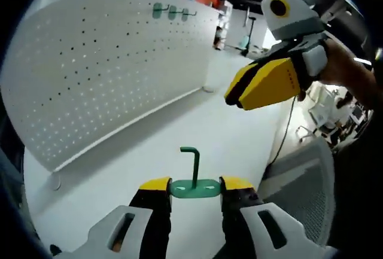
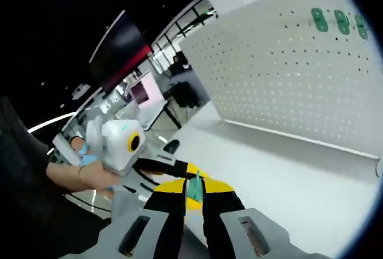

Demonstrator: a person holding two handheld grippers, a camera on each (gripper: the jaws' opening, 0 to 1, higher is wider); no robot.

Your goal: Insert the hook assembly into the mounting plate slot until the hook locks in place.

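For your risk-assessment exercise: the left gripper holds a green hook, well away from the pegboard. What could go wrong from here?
1. The left gripper pinches the hook only by the ends of its base plate, so it might twist or slip on contact with the pegboard.
2. Three hooks already sit at the board's far top, so a careless approach could knock them.
3. The right gripper hangs close above the path and might collide.

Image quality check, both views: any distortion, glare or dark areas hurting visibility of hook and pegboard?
Left gripper view: fisheye bows the pegboard; green hook sharp, evenly lit. Right gripper view: upper left dark, ceiling light glare; hook edge-on between yellow pads, pegboard bright but legible.
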